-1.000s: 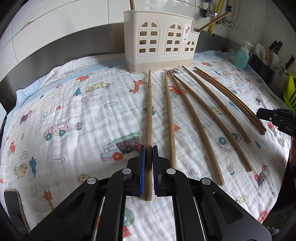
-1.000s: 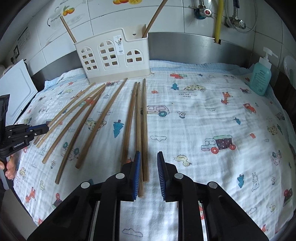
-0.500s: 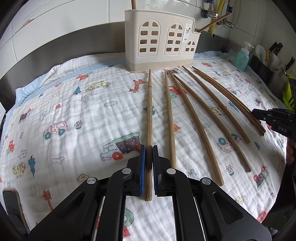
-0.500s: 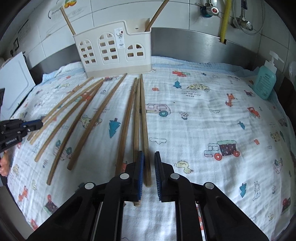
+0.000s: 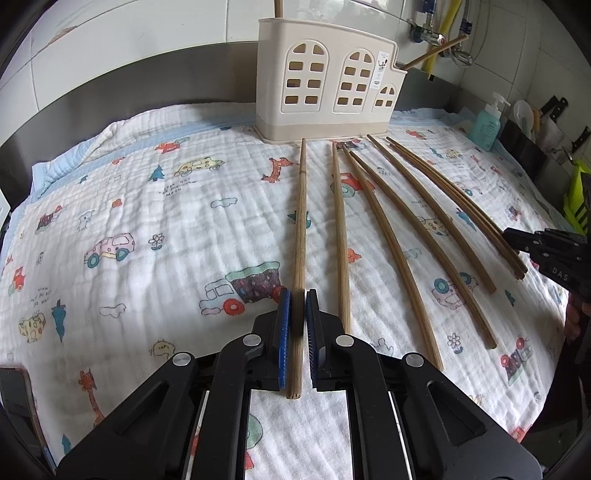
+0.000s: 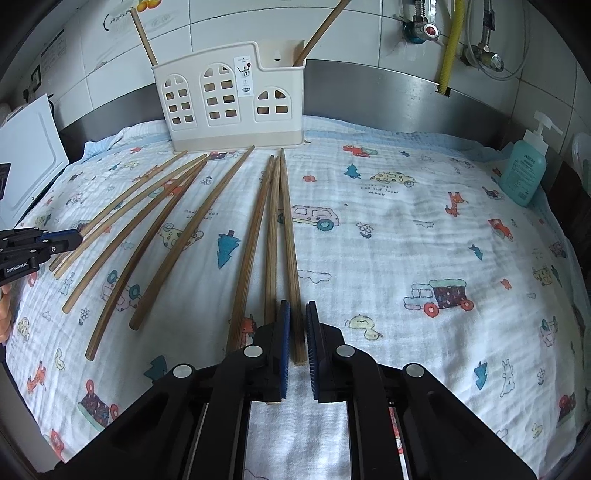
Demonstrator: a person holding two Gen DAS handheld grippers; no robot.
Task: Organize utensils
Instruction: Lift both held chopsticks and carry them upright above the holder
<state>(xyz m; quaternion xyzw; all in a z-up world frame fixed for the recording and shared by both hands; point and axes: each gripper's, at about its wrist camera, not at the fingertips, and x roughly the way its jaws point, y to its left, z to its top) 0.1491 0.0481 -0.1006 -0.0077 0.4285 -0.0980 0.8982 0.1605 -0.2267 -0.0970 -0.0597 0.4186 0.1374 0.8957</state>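
Note:
Several long wooden chopsticks lie fanned out on a cartoon-print cloth (image 5: pixel 147 229) in front of a cream utensil holder (image 5: pixel 325 81) (image 6: pixel 229 107). Two more chopsticks stand in the holder (image 6: pixel 142 33). In the left wrist view my left gripper (image 5: pixel 297 295) is shut on the near end of the leftmost chopstick (image 5: pixel 300 221). In the right wrist view my right gripper (image 6: pixel 297 306) has its jaws closing the last bit, and its blue pads press on the rightmost chopstick (image 6: pixel 287 229). Each gripper also shows at the edge of the other's view: the left gripper (image 6: pixel 55 240) and the right gripper (image 5: pixel 546 251).
A teal soap bottle (image 6: pixel 524 173) (image 5: pixel 487 125) stands at the cloth's right edge. A steel backsplash and tiled wall with taps and a yellow hose (image 6: pixel 452 40) rise behind. A white board (image 6: pixel 29 158) leans at the left. Knives (image 5: pixel 554 110) stand far right.
My right gripper's jaws have come together around the rightmost chopstick. The left gripper keeps its hold on the leftmost chopstick and has not moved.

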